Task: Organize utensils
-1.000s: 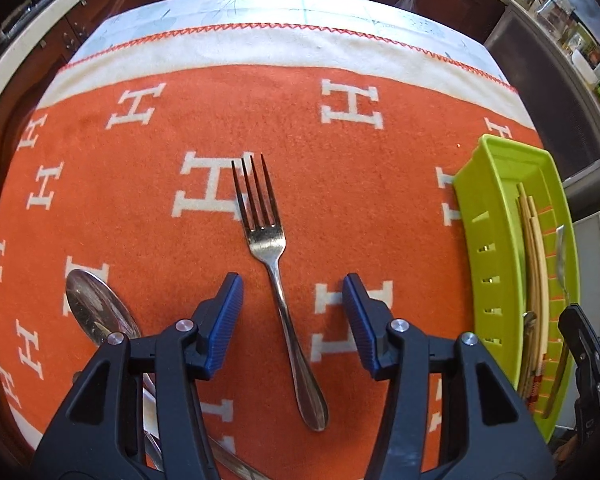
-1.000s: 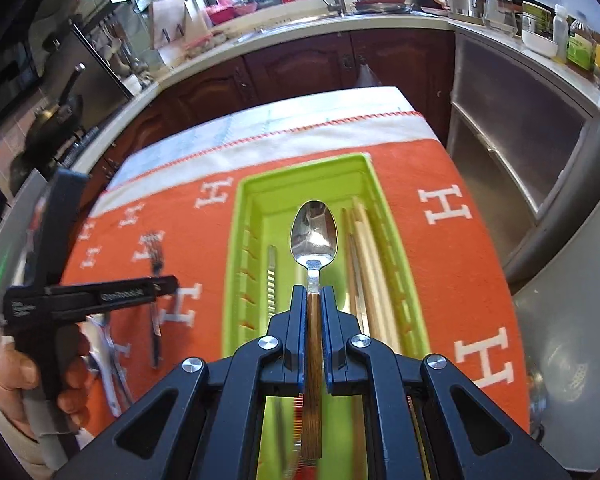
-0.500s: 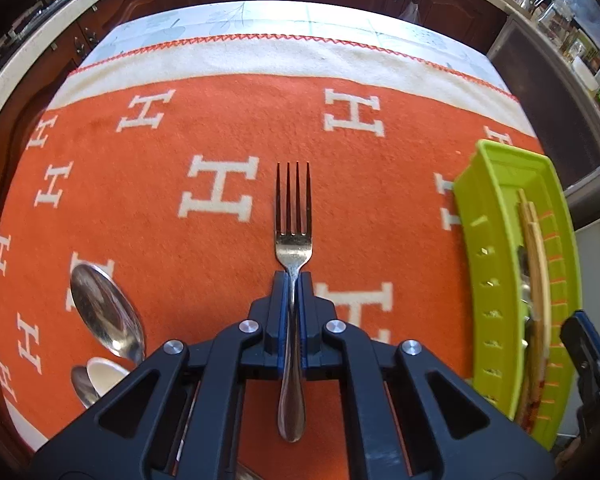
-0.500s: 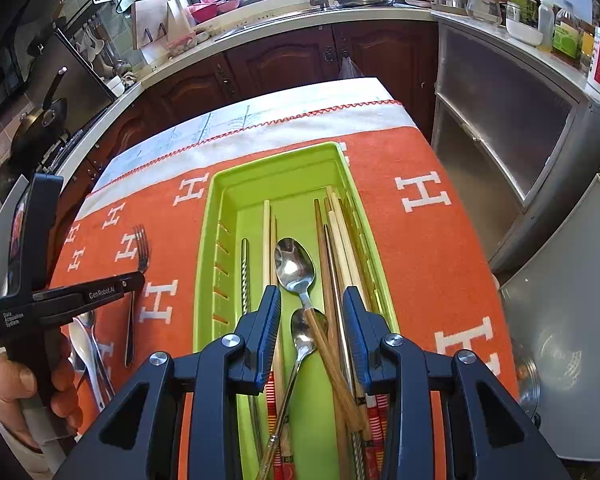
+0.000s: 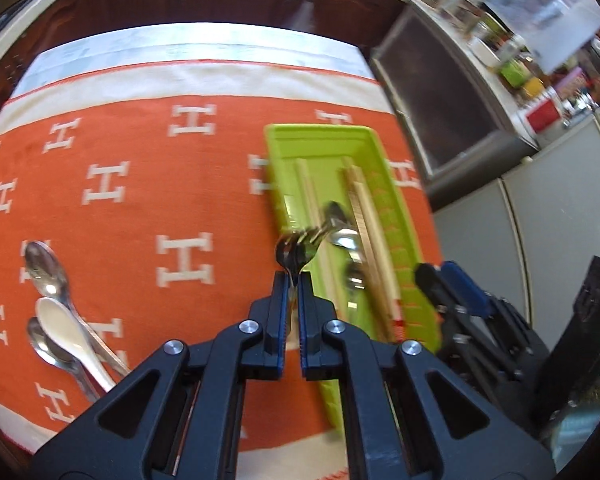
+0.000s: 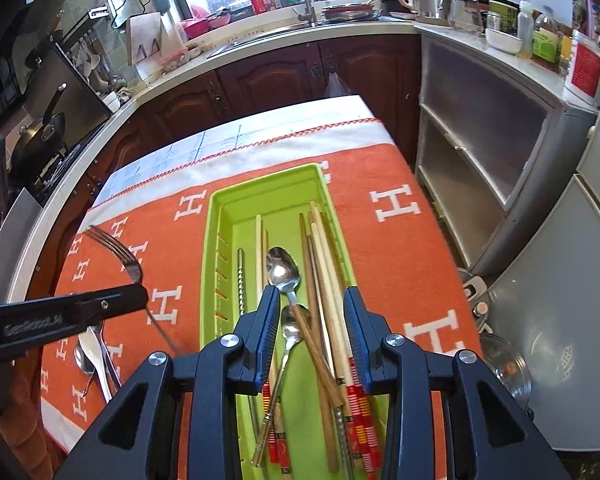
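We saw the left gripper (image 5: 294,280) at the lower centre of the left wrist view, its fingers (image 5: 280,300) closed tight on the handle of a metal fork (image 5: 298,246). The fork was lifted off the orange blanket (image 5: 140,184), and its tines reached over the near left edge of the lime-green utensil tray (image 5: 414,248), which sat right of centre. In the right wrist view the fork (image 6: 118,254) appeared at the left of the frame, tilted up and to the left above the blanket.

The right gripper (image 6: 312,308) filled the bottom of the right wrist view with its fingers (image 6: 270,320) spread apart and holding nothing, poised above the tray (image 6: 216,240). Between those fingers lay a wooden-handled spoon (image 6: 284,272) and a smaller spoon (image 6: 290,324). Wooden chopsticks (image 6: 324,264) and a metal straw (image 6: 241,280) lay lengthwise in the tray as well.

At the lower left of the left wrist view, two metal spoons (image 5: 44,266) and a white spoon (image 5: 64,326) rested together on the blanket covering the tabletop (image 5: 100,46).
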Demonstrator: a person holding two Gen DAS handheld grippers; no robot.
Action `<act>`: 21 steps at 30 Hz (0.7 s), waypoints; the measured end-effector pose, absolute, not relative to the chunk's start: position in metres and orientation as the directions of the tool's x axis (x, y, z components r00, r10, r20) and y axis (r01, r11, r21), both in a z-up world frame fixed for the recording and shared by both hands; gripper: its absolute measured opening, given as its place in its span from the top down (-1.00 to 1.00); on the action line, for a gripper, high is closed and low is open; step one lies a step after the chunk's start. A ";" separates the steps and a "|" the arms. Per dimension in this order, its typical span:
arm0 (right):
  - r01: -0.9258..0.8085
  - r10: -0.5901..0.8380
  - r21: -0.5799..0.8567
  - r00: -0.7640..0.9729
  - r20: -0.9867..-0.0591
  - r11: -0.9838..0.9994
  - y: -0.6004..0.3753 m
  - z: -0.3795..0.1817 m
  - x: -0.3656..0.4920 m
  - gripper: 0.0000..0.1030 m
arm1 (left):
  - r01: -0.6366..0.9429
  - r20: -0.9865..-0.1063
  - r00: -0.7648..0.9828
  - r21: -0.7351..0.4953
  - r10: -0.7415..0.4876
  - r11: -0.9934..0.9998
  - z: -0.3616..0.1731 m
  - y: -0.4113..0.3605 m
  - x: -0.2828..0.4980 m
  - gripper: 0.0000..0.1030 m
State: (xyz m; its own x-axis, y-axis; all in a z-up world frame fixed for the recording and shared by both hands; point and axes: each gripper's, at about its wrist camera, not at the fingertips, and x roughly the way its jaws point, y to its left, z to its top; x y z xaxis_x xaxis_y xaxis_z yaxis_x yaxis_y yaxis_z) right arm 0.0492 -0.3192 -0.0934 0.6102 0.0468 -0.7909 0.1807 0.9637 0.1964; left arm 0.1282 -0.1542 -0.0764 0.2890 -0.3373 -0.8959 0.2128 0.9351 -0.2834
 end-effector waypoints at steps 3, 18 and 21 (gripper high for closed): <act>0.199 0.035 0.195 0.610 -0.791 0.960 -0.327 -0.090 0.043 0.34 | 0.239 -0.898 0.256 -0.300 -0.358 0.924 -0.075 -0.173 0.128 1.00; 0.224 0.022 0.200 0.613 -0.790 0.954 -0.349 -0.094 0.026 0.33 | 0.298 -0.930 0.183 -0.255 -0.317 0.920 -0.109 -0.209 0.150 1.00; 0.210 0.032 0.203 0.614 -0.789 0.956 -0.346 -0.095 0.026 0.32 | 0.317 -0.928 0.244 -0.198 -0.281 0.928 -0.101 -0.198 0.149 1.00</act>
